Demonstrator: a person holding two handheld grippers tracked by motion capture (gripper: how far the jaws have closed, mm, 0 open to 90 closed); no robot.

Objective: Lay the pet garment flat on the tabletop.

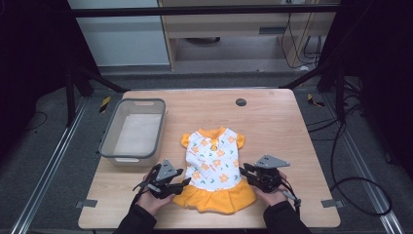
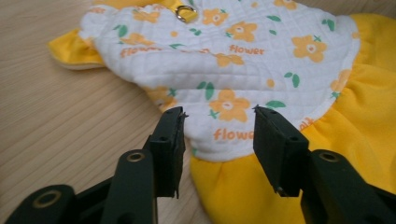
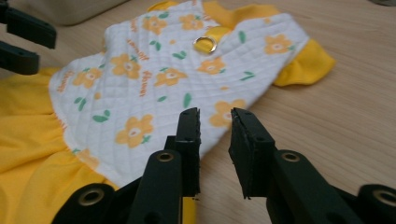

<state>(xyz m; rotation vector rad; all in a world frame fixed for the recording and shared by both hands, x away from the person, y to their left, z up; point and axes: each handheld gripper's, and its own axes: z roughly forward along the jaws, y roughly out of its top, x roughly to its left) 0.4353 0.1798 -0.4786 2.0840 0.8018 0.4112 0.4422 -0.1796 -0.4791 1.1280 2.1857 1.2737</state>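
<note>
— Wooden table (image 1: 272, 122) on grey flooring, black frame rails around it, a grey bin (image 1: 132, 130) at its left side. Where's the garment?

— The little dress (image 1: 214, 168) lies flat near the front edge, between the left gripper (image 1: 181, 181) and right gripper (image 1: 245, 171); both have their jaws parted, clamping nothing.

A: What lay ahead of the right gripper (image 3: 215, 116)?

B: A small dress (image 3: 154, 88), flat on the wooden desk (image 3: 345, 116). It had a white quilted top with orange flowers, and a yellow skirt (image 3: 28, 154) spreading toward eight o'clock.

A: And the fingers (image 3: 189, 135)?

B: Parted, with a narrow gap and nothing clamped between them. Their tips sat at the top's edge, the left one over the fabric, the right one over bare wood.

A: Anything else?

B: A metal ring (image 3: 205, 45) near the collar at twelve o'clock, a yellow sleeve (image 3: 306, 65) at two, and the other gripper (image 3: 23, 44) at ten, by the skirt.
</note>
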